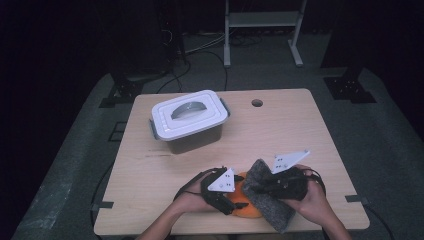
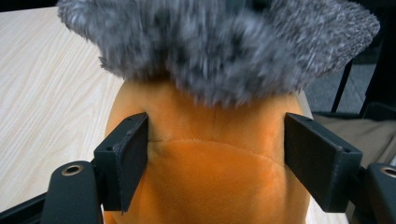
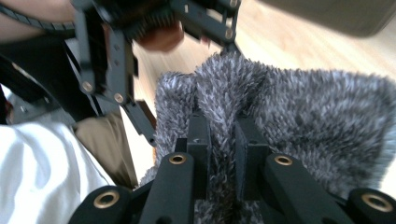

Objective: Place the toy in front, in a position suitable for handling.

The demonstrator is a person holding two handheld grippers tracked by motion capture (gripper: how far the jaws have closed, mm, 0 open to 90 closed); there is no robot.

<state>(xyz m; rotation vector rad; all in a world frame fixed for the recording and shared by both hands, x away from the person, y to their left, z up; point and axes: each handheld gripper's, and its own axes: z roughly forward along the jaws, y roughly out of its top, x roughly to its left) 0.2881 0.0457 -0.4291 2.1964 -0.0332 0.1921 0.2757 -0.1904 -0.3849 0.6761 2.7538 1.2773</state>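
Note:
An orange plush toy point(image 1: 248, 211) lies at the table's front edge, with a grey fuzzy cloth point(image 1: 272, 202) draped over its right side. My left gripper point(image 1: 235, 202) comes at the toy from the left. In the left gripper view its two pads press on either side of the orange plush toy point(image 2: 210, 177), and the grey cloth point(image 2: 219, 42) hangs over the top of it. My right gripper point(image 1: 260, 187) is shut on a fold of the grey cloth point(image 3: 303, 116), and its jaws point(image 3: 223, 140) pinch the pile tightly between them.
A white lidded plastic box point(image 1: 190, 120) with a handle stands at the back left of the wooden table point(image 1: 285, 130). A cable hole point(image 1: 257, 103) sits near the far edge. A metal stand point(image 1: 262, 20) and cables are on the floor beyond.

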